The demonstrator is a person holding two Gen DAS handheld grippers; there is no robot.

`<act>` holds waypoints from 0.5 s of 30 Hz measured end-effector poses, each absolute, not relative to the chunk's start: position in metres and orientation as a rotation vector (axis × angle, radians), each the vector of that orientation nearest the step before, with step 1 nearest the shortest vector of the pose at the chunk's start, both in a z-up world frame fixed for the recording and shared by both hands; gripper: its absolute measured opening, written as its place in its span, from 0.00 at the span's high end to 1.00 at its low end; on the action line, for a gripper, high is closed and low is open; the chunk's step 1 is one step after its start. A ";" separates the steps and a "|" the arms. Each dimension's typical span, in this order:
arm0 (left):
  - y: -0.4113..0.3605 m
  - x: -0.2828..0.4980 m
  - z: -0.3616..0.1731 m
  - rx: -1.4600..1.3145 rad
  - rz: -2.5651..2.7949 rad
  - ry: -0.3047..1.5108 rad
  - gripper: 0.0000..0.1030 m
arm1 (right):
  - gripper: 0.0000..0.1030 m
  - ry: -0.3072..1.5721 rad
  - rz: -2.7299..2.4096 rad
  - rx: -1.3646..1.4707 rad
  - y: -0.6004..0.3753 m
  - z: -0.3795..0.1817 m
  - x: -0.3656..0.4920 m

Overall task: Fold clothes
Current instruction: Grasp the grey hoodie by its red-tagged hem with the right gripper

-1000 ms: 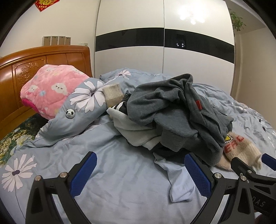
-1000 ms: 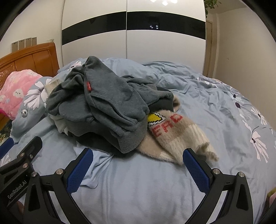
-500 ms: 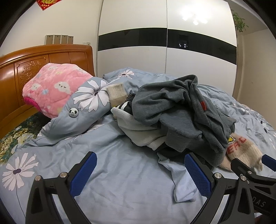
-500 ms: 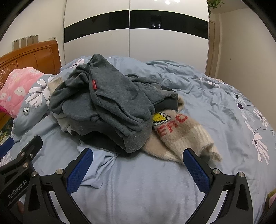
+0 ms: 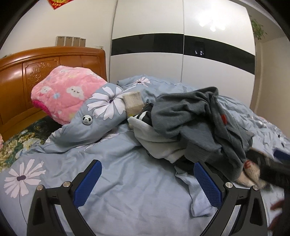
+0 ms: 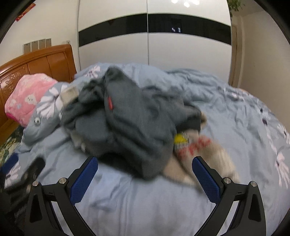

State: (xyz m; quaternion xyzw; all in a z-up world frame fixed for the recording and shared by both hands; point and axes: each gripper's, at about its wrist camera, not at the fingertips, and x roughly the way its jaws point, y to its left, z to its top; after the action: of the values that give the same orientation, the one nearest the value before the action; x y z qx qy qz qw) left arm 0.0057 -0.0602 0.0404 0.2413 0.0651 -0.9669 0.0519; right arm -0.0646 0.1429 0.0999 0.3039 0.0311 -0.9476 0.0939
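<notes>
Clothes heap (image 6: 126,125) lies crumpled mid-bed (image 6: 145,208): grey fleece (image 5: 195,116) on top, cream lettered knit (image 6: 203,154) under its right edge. Left gripper (image 5: 146,183) and right gripper (image 6: 145,177) hover near, jaws spread, empty. Judgement: take one garment only, by an edge; the layers are tangled.

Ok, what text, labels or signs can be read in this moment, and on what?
None reads clearly.
Red letters on the beige fuzzy knit sweater: blurred by motion, unreadable.
Small red tag on the dark grey fleece garment: no readable text.
Red paper decoration with gold marks on the wall: cut off at the edge, unreadable.
Both open grippers, left and right: no legible marking.
</notes>
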 end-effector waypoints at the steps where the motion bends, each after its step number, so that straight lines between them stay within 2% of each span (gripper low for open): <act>1: -0.062 0.006 0.041 0.731 -2.938 0.203 0.00 | 0.00 0.115 -2.803 0.888 0.139 0.104 -0.074; 4: -0.063 0.005 0.038 0.746 -2.924 0.205 0.00 | 0.00 0.179 -2.788 0.826 0.120 0.113 -0.102; 8: -0.064 0.004 0.033 0.773 -2.903 0.202 0.00 | 0.02 0.252 -2.748 0.876 0.090 0.104 -0.132; 10: -0.064 0.003 0.030 0.787 -2.892 0.201 0.00 | 0.13 0.262 -2.738 0.896 0.084 0.099 -0.141; 11: -0.065 0.003 0.029 0.794 -2.887 0.200 0.00 | 0.31 0.270 -2.745 0.909 0.083 0.096 -0.145; 12: -0.065 0.003 0.028 0.801 -2.882 0.199 0.00 | 0.54 0.256 -2.750 0.930 0.084 0.095 -0.148; 14: -0.065 0.002 0.025 0.814 -2.871 0.198 0.00 | 0.61 0.227 -2.758 0.974 0.088 0.093 -0.155; 15: -0.065 0.002 0.024 0.821 -2.865 0.197 0.00 | 0.70 0.211 -2.763 0.989 0.090 0.093 -0.156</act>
State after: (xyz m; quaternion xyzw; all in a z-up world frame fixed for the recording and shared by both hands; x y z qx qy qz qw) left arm 0.0018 -0.0654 0.0237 0.2739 0.0659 -0.9564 0.0771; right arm -0.1561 0.0901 0.0935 0.3345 0.0715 -0.9344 0.0993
